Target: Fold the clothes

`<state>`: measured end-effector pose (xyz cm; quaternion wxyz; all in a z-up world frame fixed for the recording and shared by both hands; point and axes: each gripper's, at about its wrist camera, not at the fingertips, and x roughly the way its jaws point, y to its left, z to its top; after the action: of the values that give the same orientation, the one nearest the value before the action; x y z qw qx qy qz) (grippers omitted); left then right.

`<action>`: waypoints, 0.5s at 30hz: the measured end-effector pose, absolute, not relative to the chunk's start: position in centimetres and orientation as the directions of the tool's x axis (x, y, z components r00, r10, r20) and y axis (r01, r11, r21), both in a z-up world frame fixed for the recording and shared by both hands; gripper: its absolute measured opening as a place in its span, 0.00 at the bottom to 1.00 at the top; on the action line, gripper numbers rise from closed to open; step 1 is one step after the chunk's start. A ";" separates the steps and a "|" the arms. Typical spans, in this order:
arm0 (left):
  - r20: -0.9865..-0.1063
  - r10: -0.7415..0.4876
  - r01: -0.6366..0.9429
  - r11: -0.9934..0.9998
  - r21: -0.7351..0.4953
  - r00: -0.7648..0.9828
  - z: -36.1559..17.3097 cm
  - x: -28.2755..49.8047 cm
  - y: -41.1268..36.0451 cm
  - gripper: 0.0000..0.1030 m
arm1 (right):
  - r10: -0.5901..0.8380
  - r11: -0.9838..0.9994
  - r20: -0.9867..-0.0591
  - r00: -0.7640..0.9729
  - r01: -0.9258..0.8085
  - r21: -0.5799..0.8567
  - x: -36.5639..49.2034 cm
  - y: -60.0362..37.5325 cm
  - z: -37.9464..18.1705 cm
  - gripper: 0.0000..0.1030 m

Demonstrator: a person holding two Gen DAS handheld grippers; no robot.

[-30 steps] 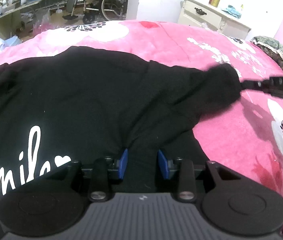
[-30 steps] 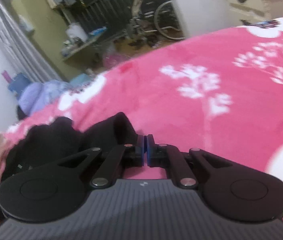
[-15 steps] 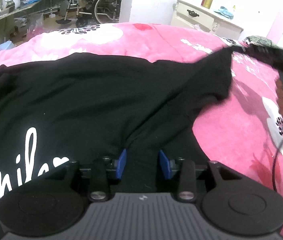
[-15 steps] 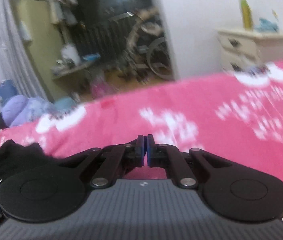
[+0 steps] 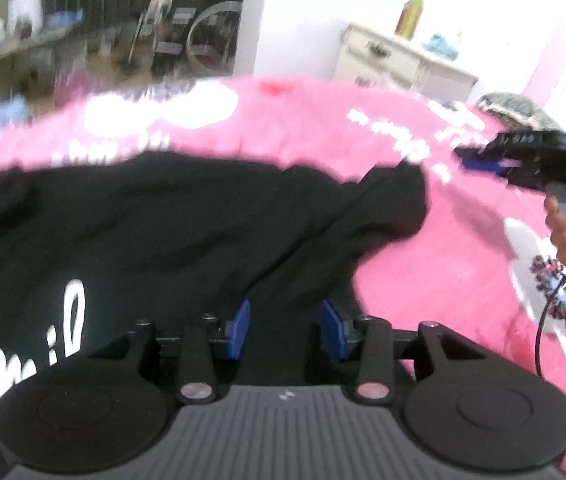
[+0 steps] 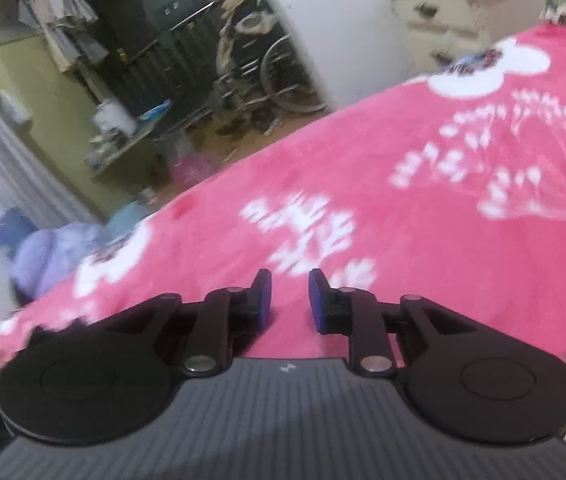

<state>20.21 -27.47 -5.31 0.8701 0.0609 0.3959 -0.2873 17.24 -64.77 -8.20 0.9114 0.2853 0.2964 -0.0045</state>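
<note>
the black t-shirt (image 5: 171, 232) lies spread on the pink blanket (image 5: 435, 280), its body directly ahead of and under the left gripper (image 5: 285, 330), whose blue pads stand apart with dark cloth between and below them; whether they actually touch the fabric i cannot tell. the sleeve (image 5: 399, 200) sticks out ahead and to the right of that tool, lying loose and rumpled on the blanket. the right gripper (image 6: 289, 300) has its jaws parted with nothing between them, only blanket ahead

judging from this, the work is at the sleeve fold: the sleeve is free and not yet laid across the body. the next move likely calls for the right tool to take the sleeve edge and carry it inward while the left steadies the cloth

the left view shows the shirt, its white lettering (image 5: 23, 356) and the right gripper (image 5: 483, 160) hovering just beyond the sleeve tip, apart from it. the right view shows no shirt clearly, just blanket, a cream dresser (image 6: 463, 8) and a wheelchair (image 6: 267, 64) far ahead
</note>
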 end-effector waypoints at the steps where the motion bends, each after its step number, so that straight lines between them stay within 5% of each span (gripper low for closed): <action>1: -0.709 -0.468 0.578 0.809 -0.103 0.528 -4.9 19.7 -28.3 0.41 | 0.208 0.821 -0.553 0.807 0.164 0.547 17.1 -64.5 -8.1 0.25; 7: -0.703 -0.490 0.748 0.658 0.089 0.515 -5.6 18.3 -36.8 0.38 | 0.391 0.669 -0.568 0.725 0.201 0.716 19.2 -63.4 -9.0 0.30; 10: -0.722 -0.478 0.757 0.647 0.096 0.501 -6.7 19.7 -39.7 0.29 | 0.409 0.650 -0.599 0.688 0.241 0.720 20.3 -62.8 -9.7 0.30; 15: -0.726 -0.484 0.748 0.661 0.063 0.489 -7.4 21.4 -39.8 0.29 | 0.488 0.638 -0.627 0.607 0.242 0.731 20.0 -61.4 -10.1 0.30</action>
<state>21.43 -39.80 -7.38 0.8418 0.1890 0.3489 -0.3660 19.97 -61.39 -10.06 0.7929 0.4183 0.4363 0.0775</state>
